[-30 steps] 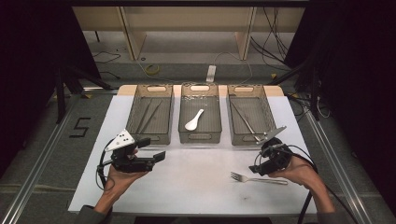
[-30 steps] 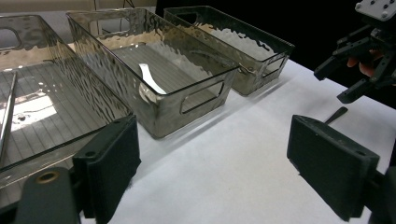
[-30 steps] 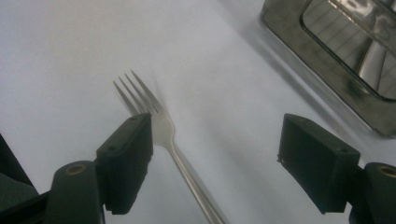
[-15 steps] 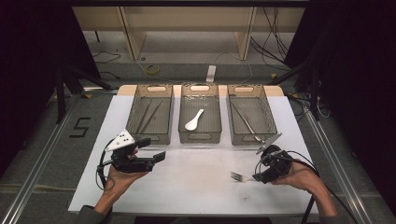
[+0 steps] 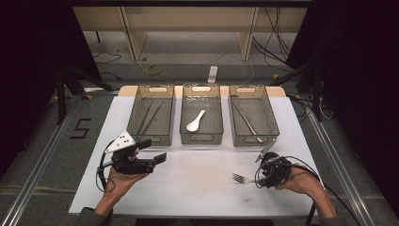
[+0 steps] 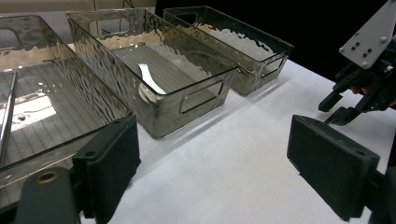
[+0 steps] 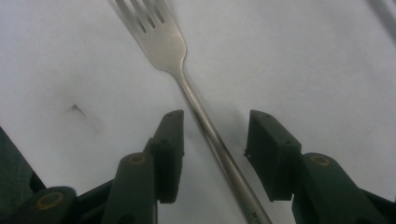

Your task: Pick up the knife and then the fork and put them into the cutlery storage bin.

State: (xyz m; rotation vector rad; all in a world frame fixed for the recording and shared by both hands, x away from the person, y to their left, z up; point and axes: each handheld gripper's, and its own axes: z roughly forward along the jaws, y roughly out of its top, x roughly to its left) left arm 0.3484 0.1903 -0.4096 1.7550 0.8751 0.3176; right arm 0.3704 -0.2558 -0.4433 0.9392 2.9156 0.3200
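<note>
A metal fork (image 5: 240, 178) lies on the white table at the front right, tines pointing left. My right gripper (image 5: 260, 178) is low over its handle. In the right gripper view the fork (image 7: 187, 88) handle runs between the two pads, and my right gripper (image 7: 215, 121) has just been closing its jaws. A gap still shows on both sides of the handle, so the pads do not press on it. My left gripper (image 5: 153, 150) hovers at the front left, jaws wide apart with nothing between them, as its own view (image 6: 215, 149) confirms.
Three clear bins stand in a row at the back. The left bin (image 5: 151, 137) holds thin metal utensils, the middle bin (image 5: 201, 137) a white spoon (image 5: 195, 121), and the right bin (image 5: 254, 140) a long metal utensil (image 5: 248, 123). White table (image 5: 197, 188) spreads in front.
My right gripper has sunk onto the fork's handle and its jaws have narrowed around it. The left gripper has stayed where it was.
</note>
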